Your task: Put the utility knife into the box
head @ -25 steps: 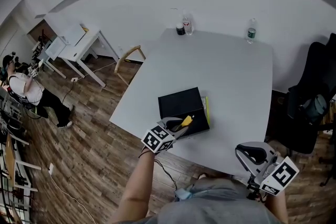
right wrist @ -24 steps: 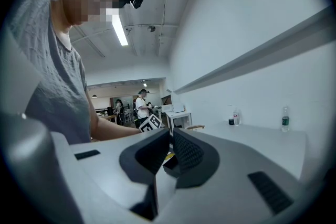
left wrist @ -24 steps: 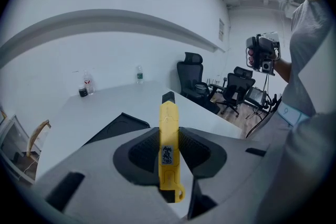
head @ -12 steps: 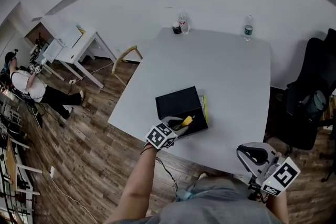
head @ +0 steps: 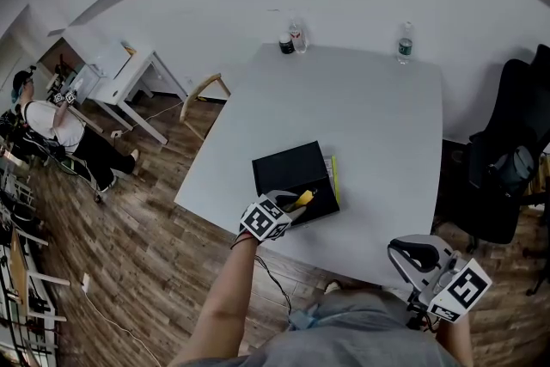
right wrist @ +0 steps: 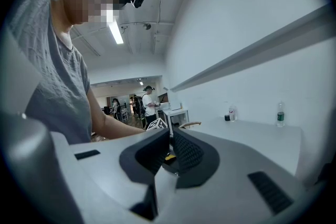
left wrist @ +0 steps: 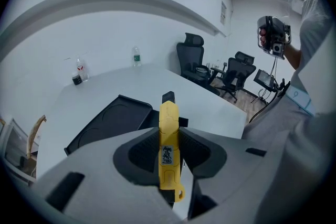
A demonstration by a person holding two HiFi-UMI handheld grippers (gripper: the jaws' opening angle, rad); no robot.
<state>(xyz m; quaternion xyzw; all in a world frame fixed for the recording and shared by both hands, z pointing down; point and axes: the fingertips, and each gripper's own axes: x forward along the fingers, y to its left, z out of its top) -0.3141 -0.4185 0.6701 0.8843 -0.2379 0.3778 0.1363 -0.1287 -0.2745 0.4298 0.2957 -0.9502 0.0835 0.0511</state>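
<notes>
The left claw (head: pixel 293 204) is clamped on the utility knife (left wrist: pixel 168 148), with both pads pressed against its yellow body. The knife runs straight along the jaws. Its dark nose pokes out past the tips and its looped tail end hangs back toward the claw's body. A small white sticker with dark print sits on the handle, but it is too small and smeared for me to read. The cube behind the jaws carries bold black-and-white square markers and no words.

Just ahead of this claw and a little to its left lies the black box (head: pixel 290 168), flat on the white table (head: pixel 369 107). It has a low raised rim and round shapes pressed into its dark face. From above, the knife's front end reaches over the box's near edge, by the near right corner. I cannot tell whether it touches the box. A thin yellow-green strip (head: pixel 334 177) lies along the box's right side.

Far ahead of the claw, at the table's back edge, stand a clear bottle (head: pixel 297 38) with a small dark jar (head: pixel 285 45) just beside it. Another bottle (head: pixel 404 44) stands well to their right. Their labels are too tiny to read.

The right claw (right wrist: pixel 170 134) hangs well off to the right of the left one, short of the table's near edge. Its ribbed pads are drawn together and hold nothing.
</notes>
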